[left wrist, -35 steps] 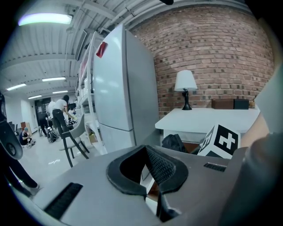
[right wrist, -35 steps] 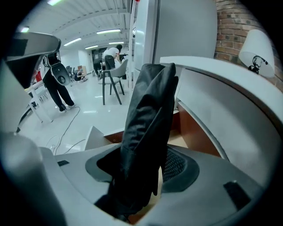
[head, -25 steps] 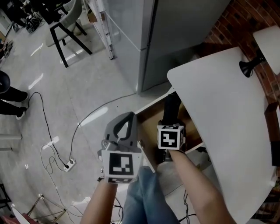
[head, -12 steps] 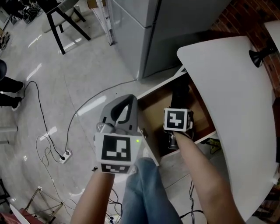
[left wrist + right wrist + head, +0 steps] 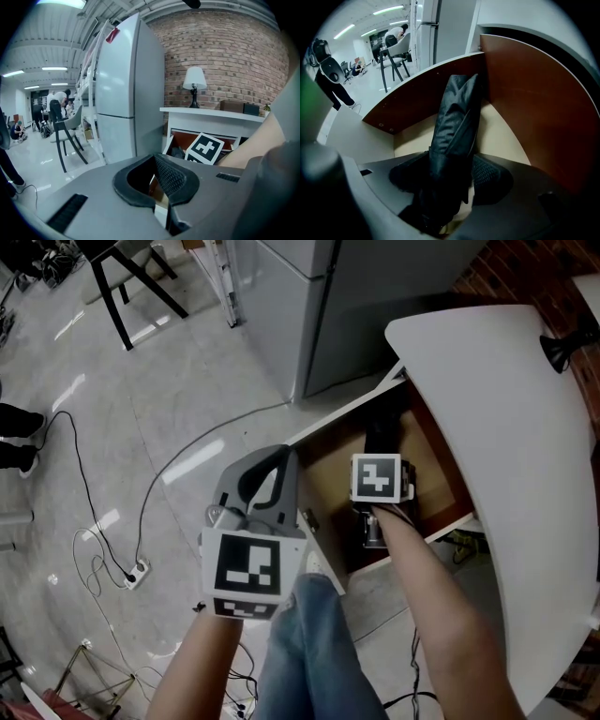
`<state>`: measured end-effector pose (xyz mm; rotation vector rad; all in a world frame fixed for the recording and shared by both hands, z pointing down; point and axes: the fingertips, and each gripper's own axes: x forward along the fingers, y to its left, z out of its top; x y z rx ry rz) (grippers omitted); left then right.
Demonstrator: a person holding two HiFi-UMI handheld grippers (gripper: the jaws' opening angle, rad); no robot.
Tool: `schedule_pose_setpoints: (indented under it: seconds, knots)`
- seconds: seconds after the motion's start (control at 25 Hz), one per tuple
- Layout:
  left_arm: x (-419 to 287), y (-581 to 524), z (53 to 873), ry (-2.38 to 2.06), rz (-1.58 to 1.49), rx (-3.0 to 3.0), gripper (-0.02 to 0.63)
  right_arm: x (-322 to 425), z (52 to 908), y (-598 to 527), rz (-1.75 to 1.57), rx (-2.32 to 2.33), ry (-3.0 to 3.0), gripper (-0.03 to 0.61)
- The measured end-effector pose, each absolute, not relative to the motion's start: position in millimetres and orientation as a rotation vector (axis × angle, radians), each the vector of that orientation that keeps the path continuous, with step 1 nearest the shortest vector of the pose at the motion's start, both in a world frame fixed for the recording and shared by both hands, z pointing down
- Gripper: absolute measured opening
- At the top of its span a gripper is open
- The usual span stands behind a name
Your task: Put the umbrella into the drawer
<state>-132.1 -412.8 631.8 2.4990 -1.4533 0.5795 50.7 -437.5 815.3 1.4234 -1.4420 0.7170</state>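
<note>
The folded black umbrella [image 5: 454,126] stands slanted in the open wooden drawer [image 5: 499,136], its far end down against the drawer's back corner. My right gripper [image 5: 451,176] points steeply down into the drawer with the umbrella's near end between its pads. Its jaws are opening, and the fabric still touches both pads. In the head view the marker cube [image 5: 380,477] covers most of that gripper, and the umbrella [image 5: 379,433] shows just beyond it. My left gripper [image 5: 279,457] hangs over the floor to the left of the drawer [image 5: 330,460], shut and empty [image 5: 154,160].
A white tabletop [image 5: 506,409] overhangs the drawer on the right, with a lamp [image 5: 562,346] on it. A grey fridge [image 5: 309,306] stands just beyond the drawer. A cable [image 5: 169,488] and a power strip [image 5: 139,570] lie on the floor at left. A black chair [image 5: 127,282] stands farther off.
Both grippers have sunk. The right one has carried the umbrella deeper into the drawer, and the left has come lower beside the drawer's front.
</note>
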Motion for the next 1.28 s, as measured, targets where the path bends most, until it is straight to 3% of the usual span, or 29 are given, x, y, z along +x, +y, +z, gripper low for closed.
schedule_pose_setpoints:
  seconds: [0.08, 0.2, 0.36, 1.28]
  knots:
    - [-133.5, -410.8, 635.7, -1.446, 0.582, 2.493, 0.002, 44.5, 812.9, -440.4, 0.692, 1.414, -1.466, 0.287]
    - [-136.3, -409.8, 638.5, -1.445, 0.581, 2.484, 0.002, 42.7, 813.9, -439.6, 0.662, 1.391, -1.482, 0.372]
    - [-137.6, -403.2, 628.4, -1.439, 0.577, 2.481, 0.002, 54.0, 813.0, -410.1, 0.712, 1.374, -1.41, 0.422]
    - [-138.0, -361.9, 478.0, -1.433, 0.488, 2.496, 0.002, -11.3, 622.2, -334.2, 0.845, 1.281, -1.719, 0.405]
